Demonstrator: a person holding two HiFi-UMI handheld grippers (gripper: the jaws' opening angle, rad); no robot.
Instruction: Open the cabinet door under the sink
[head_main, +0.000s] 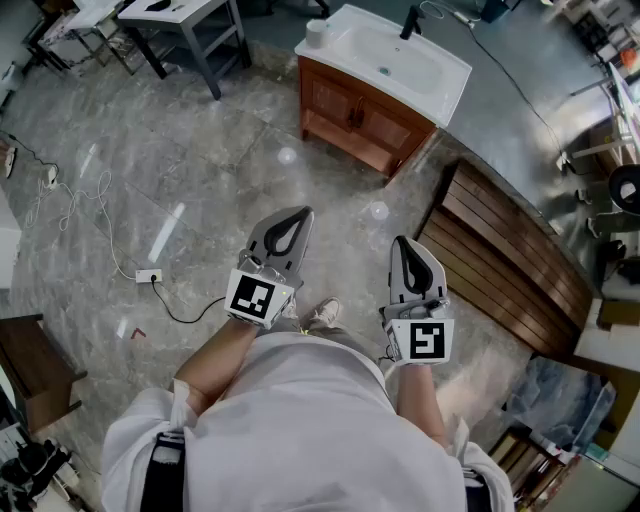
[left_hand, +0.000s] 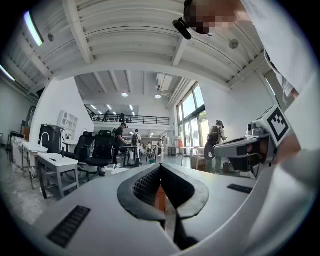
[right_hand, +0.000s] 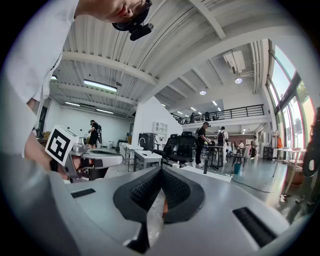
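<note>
Just ahead of the person's chest, the left gripper (head_main: 300, 214) and the right gripper (head_main: 404, 243) are held side by side above the marble floor (head_main: 200, 180). Each pair of jaws is closed tip to tip on nothing. Farther ahead, well apart from both, the wooden cabinet (head_main: 358, 118) is seen under the white sink (head_main: 452, 92), its doors shut.
</note>
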